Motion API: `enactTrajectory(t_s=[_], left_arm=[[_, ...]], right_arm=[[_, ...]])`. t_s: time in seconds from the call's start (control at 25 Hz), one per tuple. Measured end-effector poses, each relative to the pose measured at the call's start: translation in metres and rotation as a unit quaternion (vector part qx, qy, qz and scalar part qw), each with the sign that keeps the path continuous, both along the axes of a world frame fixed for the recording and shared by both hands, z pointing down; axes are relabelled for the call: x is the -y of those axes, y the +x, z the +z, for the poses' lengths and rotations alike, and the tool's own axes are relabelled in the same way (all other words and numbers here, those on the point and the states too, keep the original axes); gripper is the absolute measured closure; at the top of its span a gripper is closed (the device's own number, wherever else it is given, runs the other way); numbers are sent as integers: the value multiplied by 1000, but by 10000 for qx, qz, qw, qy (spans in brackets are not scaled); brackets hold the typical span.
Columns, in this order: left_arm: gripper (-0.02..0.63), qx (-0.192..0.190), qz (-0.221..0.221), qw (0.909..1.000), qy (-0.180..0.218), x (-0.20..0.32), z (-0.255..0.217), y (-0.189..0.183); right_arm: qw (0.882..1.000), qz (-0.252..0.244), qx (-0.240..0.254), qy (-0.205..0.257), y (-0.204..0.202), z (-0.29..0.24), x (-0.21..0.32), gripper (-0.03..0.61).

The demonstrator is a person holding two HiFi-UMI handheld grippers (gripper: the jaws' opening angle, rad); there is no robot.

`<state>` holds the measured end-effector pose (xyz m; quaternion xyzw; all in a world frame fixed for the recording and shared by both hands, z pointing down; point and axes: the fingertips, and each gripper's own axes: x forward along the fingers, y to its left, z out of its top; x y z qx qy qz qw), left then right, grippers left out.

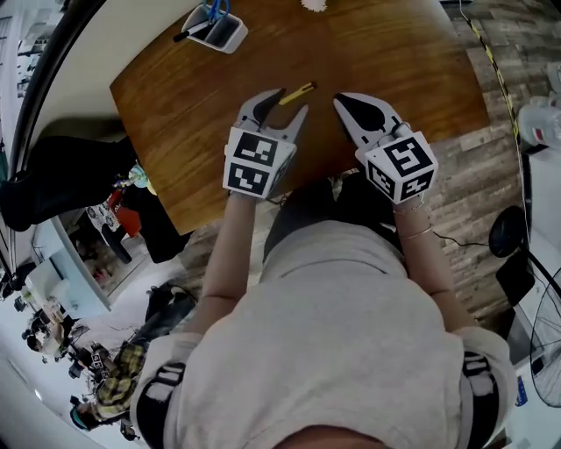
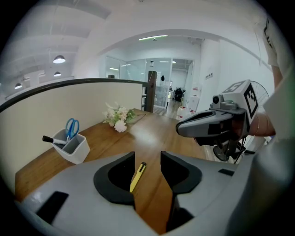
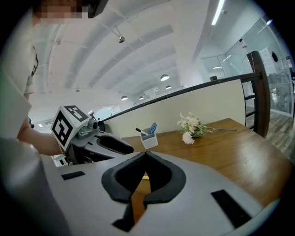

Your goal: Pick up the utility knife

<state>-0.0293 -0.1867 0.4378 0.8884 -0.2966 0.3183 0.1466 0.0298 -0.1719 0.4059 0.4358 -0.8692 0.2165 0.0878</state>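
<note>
The yellow utility knife [image 1: 296, 93] lies flat on the wooden table [image 1: 175, 131], slanted. My left gripper [image 1: 292, 100] hovers just over it with its jaws open, and the knife [image 2: 137, 176] shows in the gap between them, nearer the left jaw and untouched by the pads. My right gripper [image 1: 338, 99] hangs to the right of the knife with its tips together and nothing in them. In the right gripper view the tips [image 3: 145, 153] meet, and a sliver of the yellow knife [image 3: 145, 176] shows through the gap below them. The right gripper [image 2: 203, 124] also shows in the left gripper view.
A white pen holder [image 1: 215, 26] with blue scissors and a black marker stands at the table's far left. White flowers [image 2: 119, 117] lie at the far edge. A beige partition wall [image 2: 92, 99] runs along the table's far side. The person's torso fills the near part of the head view.
</note>
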Motion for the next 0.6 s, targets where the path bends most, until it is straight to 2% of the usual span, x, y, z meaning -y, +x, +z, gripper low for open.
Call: enactTrajectory(t_s=[0.32, 0.6], left_arm=[[444, 609, 305, 9974, -245, 4, 52, -6], [474, 996, 628, 9921, -425, 12, 93, -3]], right_arm=[[9993, 239, -31, -299, 2, 33, 11, 569], [9985, 117, -68, -526, -3, 62, 14, 569]])
